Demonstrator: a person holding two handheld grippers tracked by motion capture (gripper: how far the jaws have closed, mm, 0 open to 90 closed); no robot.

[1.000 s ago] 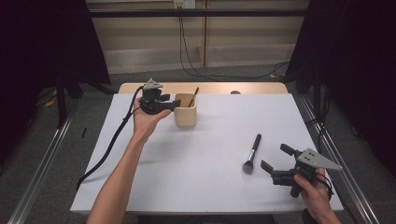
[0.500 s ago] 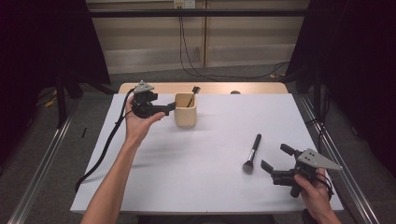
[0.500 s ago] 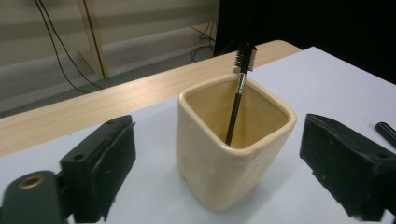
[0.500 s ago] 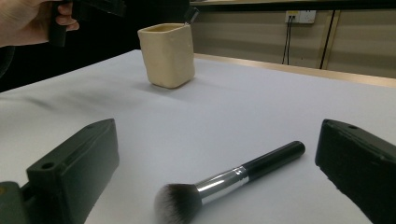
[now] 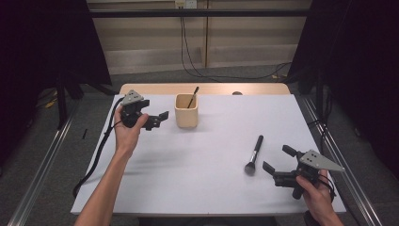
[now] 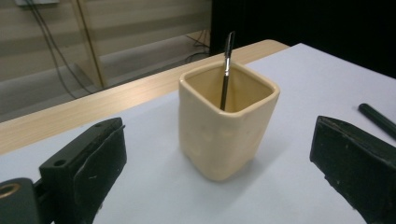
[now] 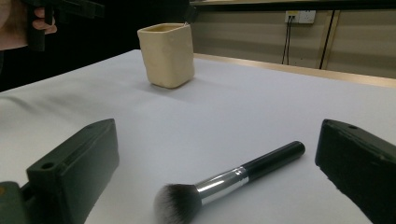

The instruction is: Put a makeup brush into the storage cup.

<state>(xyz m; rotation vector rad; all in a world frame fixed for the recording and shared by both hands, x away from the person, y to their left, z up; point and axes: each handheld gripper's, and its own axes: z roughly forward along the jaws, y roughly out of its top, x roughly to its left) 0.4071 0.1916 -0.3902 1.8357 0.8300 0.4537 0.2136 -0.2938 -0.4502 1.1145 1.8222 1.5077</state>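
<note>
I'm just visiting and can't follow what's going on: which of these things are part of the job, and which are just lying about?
Part of the job:
- cup, with a thin brush standing in it
- makeup brush lying on the table
- left gripper, open, beside the cup
- right gripper, open, by the makeup brush

Just lying about:
- wall cables
- small dark disc on the table's far edge

The cup (image 5: 186, 111) is cream-coloured, squarish with rounded corners, and stands upright on the white counter (image 5: 207, 188) toward its far side. A thin dark brush handle (image 6: 226, 70) leans inside it, its tip rising above the rim. The brush (image 5: 253, 155) is a makeup brush with a black handle, a silver ferrule and a dark fluffy head with pale tips. It lies flat on the counter, well apart from the cup, head toward the near edge and handle pointing away.
</note>
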